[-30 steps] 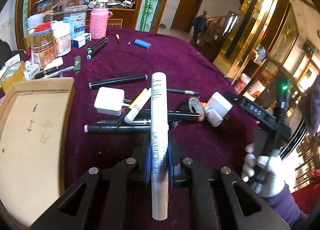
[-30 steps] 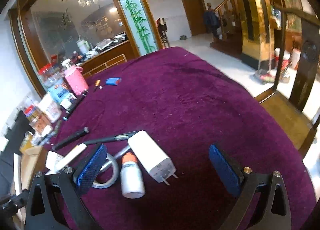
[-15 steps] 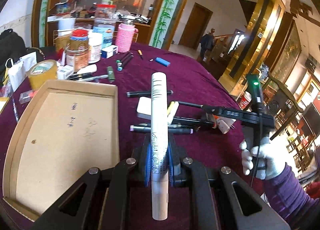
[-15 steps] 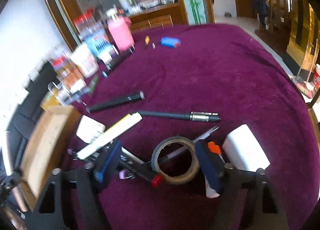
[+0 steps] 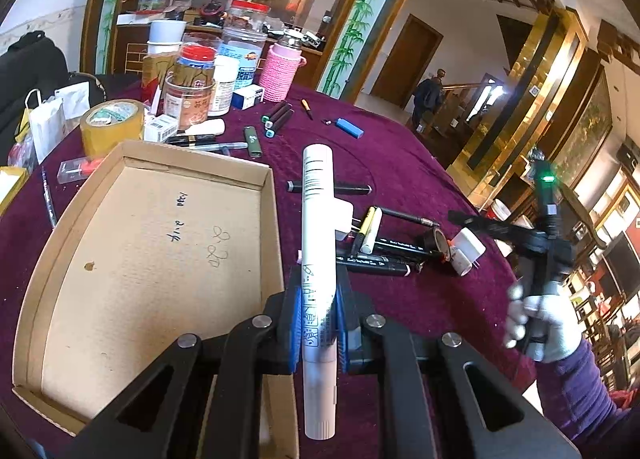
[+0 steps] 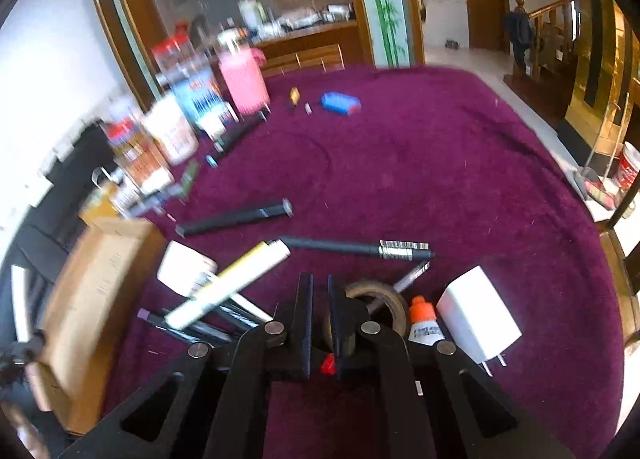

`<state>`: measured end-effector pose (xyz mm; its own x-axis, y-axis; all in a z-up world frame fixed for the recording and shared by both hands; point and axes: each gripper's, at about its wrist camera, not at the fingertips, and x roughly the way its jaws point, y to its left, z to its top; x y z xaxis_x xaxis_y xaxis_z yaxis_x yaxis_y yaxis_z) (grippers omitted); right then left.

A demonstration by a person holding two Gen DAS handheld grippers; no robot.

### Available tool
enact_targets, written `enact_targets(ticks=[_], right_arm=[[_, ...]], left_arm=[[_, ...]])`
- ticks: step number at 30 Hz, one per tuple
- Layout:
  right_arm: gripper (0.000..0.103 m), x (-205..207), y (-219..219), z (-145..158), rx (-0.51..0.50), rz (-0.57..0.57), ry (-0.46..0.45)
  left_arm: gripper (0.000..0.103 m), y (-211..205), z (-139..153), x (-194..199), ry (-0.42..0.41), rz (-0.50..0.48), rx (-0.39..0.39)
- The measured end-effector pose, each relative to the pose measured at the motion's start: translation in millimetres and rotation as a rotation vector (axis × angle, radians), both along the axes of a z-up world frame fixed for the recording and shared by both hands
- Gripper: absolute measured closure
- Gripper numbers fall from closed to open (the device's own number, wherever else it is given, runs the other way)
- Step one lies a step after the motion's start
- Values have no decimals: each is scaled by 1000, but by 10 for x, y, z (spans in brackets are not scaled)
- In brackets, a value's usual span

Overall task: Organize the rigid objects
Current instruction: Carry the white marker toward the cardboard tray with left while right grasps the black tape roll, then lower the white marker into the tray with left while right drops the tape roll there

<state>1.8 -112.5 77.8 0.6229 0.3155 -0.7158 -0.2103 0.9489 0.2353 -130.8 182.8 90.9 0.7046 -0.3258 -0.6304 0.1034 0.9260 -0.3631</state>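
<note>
Burgundy velvet-like cloth covers the table (image 5: 400, 163), rounded at the far edge.

Item: white tube (image 5: 318, 259), long smooth cylinder with black printed marks. Held lengthwise in the left gripper (image 5: 319, 323), blue ribbed pads (image 5: 295, 323) pressed on both sides; it sits above the right wall of the cardboard tray (image 5: 140, 259), a shallow brown corrugated box with pen scribbles. Half a second ago the tray lay further left of the tube.

Item: loose pile to the right of the tray: black markers (image 5: 376, 261), a yellow-and-white marker (image 6: 228, 285), a white square adapter (image 5: 346, 219), a dark tape roll (image 6: 380, 299), an orange-capped white bottle (image 6: 424, 323), a white plug charger (image 6: 476, 319).

Item: right gripper (image 6: 320, 323), black fingers nearly together, set at the tape roll's left rim; whether it clamps the rim cannot be told. A red cap (image 6: 328, 364) shows below. Half a second ago these fingers stood wide, straddling the roll.

Back row: jars, a pink knitted bottle (image 5: 280, 71), a blue lighter (image 5: 350, 128).
</note>
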Motion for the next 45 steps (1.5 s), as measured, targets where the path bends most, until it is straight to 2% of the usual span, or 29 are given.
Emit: enact_targets(ticks=[3, 5, 8, 11, 13, 16, 17, 19, 20, 21, 22, 23, 24, 27, 30, 33, 36, 40, 45], right_arm=[[94, -97, 96, 252, 16, 42, -47], [94, -85, 204, 295, -7, 76, -26], [90, 53, 256, 84, -78, 39, 45], [90, 204, 130, -240, -70, -18, 141], [89, 251, 85, -365, -72, -42, 164], [76, 276, 93, -444, -91, -42, 161], [63, 273, 100, -450, -93, -37, 162], [53, 285, 126, -484, -88, -27, 162], [53, 279, 148, -505, -102, -26, 154], [58, 272, 157, -526, -115, -24, 150], [68, 265, 171, -560, -123, -21, 152], [89, 253, 180, -570, -126, -20, 145], [91, 242, 178, -561, -128, -17, 138], [93, 164, 120, -423, -86, -23, 97], [93, 59, 111, -131, -33, -9, 33], [92, -33, 290, 187, 20, 63, -17], [92, -111, 666, 408, 64, 184, -32], [92, -125, 1396, 419, 99, 350, 18], [91, 13, 2083, 229, 91, 442, 81]], left_arm=[[89, 95, 10, 29, 10, 22, -7], [89, 140, 3, 27, 18, 39, -10], [89, 180, -22, -28, 22, 49, -19], [89, 210, -50, -52, 28, 52, -20], [89, 229, -60, -47, 30, 56, -20], [89, 257, -87, -22, 35, 59, -28], [89, 257, -94, -14, 38, 59, -30], [89, 238, -119, -2, 44, 53, -33], [89, 231, -128, 4, 46, 49, -32], [89, 220, -140, 11, 49, 46, -32], [89, 207, -145, 13, 52, 44, -32], [89, 204, -149, 22, 54, 43, -31], [89, 207, -154, 29, 56, 42, -30], [89, 236, -159, 60, 62, 47, -27], [89, 285, -143, 153, 78, 44, -25], [90, 287, -128, 303, 98, 39, 14], [90, 312, -213, 581, 151, 42, 56], [90, 419, -454, 945, 250, 46, 44], [90, 563, -664, 1179, 317, 82, 30]])
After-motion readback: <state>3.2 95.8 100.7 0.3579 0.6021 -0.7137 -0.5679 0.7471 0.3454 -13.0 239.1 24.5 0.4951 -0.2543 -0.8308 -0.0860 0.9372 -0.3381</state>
